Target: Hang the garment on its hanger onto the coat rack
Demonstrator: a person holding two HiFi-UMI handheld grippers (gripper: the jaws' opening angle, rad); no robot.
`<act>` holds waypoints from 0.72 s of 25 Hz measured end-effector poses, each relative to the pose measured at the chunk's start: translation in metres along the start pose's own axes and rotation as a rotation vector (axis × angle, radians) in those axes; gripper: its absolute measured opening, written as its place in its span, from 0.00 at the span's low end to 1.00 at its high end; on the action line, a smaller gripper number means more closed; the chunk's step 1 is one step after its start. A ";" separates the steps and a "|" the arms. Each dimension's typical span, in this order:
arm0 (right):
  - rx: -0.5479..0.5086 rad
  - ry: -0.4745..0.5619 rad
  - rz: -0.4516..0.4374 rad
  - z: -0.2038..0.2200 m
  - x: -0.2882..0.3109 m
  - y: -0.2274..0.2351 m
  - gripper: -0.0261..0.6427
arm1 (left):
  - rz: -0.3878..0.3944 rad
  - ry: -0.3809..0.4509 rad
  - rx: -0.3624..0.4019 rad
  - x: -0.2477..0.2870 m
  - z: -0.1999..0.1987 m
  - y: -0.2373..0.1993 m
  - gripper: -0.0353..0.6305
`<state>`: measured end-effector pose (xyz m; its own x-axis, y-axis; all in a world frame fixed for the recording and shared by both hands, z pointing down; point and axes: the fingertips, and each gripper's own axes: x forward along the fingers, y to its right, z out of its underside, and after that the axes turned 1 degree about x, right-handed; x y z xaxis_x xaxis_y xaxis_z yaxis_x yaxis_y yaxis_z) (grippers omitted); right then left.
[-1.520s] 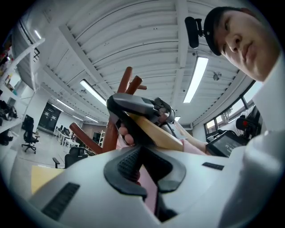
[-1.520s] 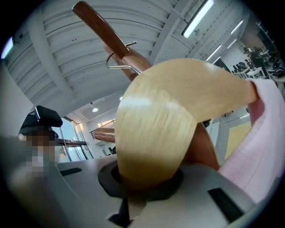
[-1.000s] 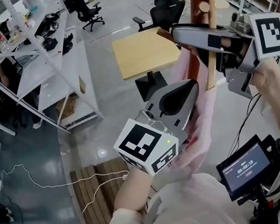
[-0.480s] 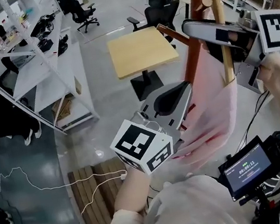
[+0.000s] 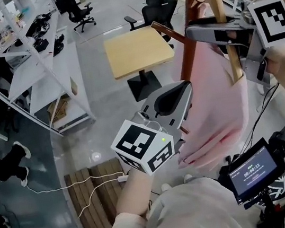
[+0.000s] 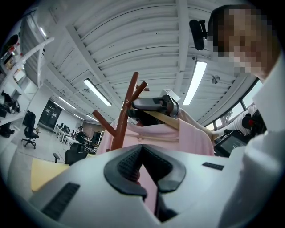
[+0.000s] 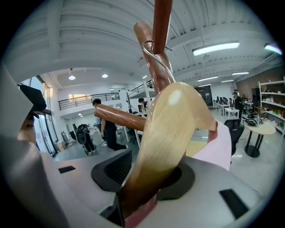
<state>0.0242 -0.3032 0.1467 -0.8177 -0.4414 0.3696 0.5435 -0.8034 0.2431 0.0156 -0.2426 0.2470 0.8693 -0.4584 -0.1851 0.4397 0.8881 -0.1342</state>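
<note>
We treat the coat rack (image 5: 190,38) as the fixed part: a sideways pull could rock it. The pink garment (image 5: 212,99) hangs beside its pole, with the left gripper (image 6: 142,169) clamped on the lower fabric; tension there can drag the cloth off the shoulders. The right gripper (image 7: 151,173) is closed on the wooden hanger (image 5: 232,53). The wire hook (image 7: 153,53) sits at an upturned peg (image 7: 143,33); we judge that releasing before it seats drops everything
</note>
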 end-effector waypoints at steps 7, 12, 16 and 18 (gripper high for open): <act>-0.094 -0.078 0.098 0.007 -0.004 0.009 0.25 | -0.014 0.001 0.010 0.008 0.000 0.001 0.06; -0.205 -0.122 0.269 0.013 -0.019 0.028 0.25 | -0.028 -0.008 0.032 0.019 0.003 0.009 0.06; -0.276 -0.189 0.324 0.017 -0.027 0.030 0.25 | -0.041 -0.009 0.033 0.021 0.004 0.012 0.06; -0.338 -0.241 0.355 0.021 -0.025 0.032 0.25 | -0.051 -0.011 0.041 0.018 0.005 0.010 0.06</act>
<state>0.0664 -0.3096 0.1642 -0.5064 -0.6370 0.5812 0.6546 -0.7227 -0.2217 0.0370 -0.2417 0.2468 0.8481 -0.5025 -0.1680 0.4919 0.8646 -0.1028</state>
